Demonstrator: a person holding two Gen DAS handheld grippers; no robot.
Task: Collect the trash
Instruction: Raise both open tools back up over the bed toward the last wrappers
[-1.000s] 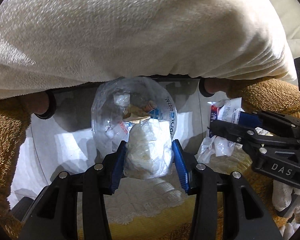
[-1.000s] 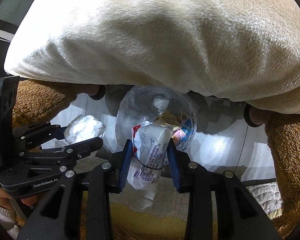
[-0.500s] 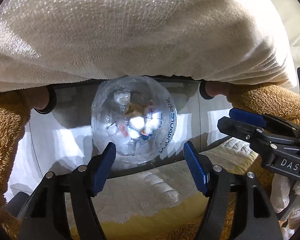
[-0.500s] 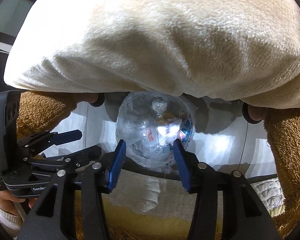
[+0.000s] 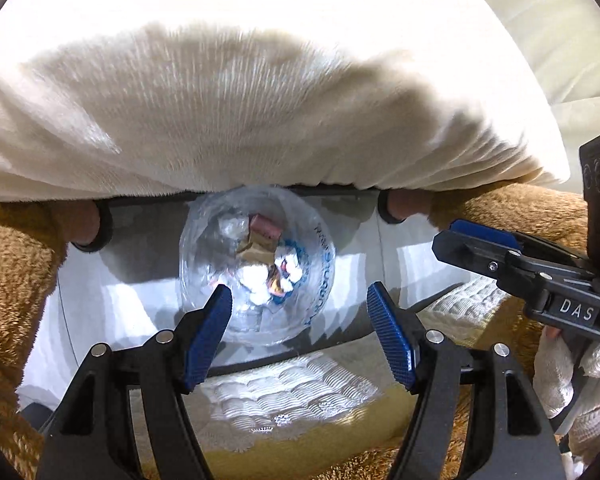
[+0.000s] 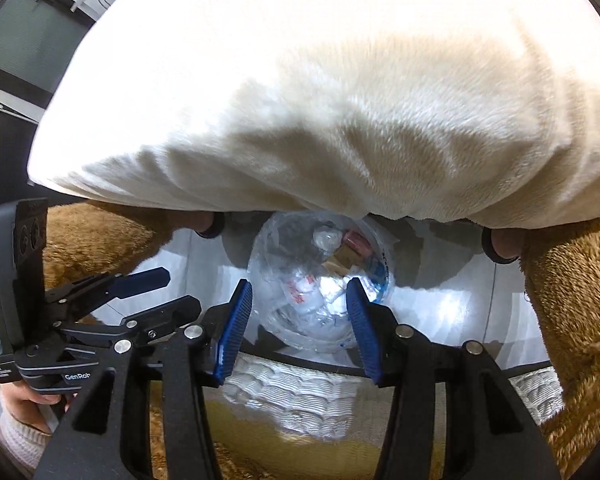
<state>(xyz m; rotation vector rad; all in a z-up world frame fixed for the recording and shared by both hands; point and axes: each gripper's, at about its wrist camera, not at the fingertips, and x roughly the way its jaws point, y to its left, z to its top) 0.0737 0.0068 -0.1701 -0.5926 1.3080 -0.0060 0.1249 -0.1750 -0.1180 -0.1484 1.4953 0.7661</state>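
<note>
Glossy white floor beneath, cream plush blanket overhanging. Clear plastic trash bag of crumpled wrappers standing on it. Left gripper and right gripper above the bag, jaws released, empty.

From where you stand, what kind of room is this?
Probably a home living room or bedroom: a cream plush blanket draped overhead, brown fuzzy fabric at the sides, and a clear bag of trash on a glossy pale floor.

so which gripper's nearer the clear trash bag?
Hard to call; roughly equal. Left gripper and right gripper both hang open above the clear trash bag, side by side, holding nothing.
</note>
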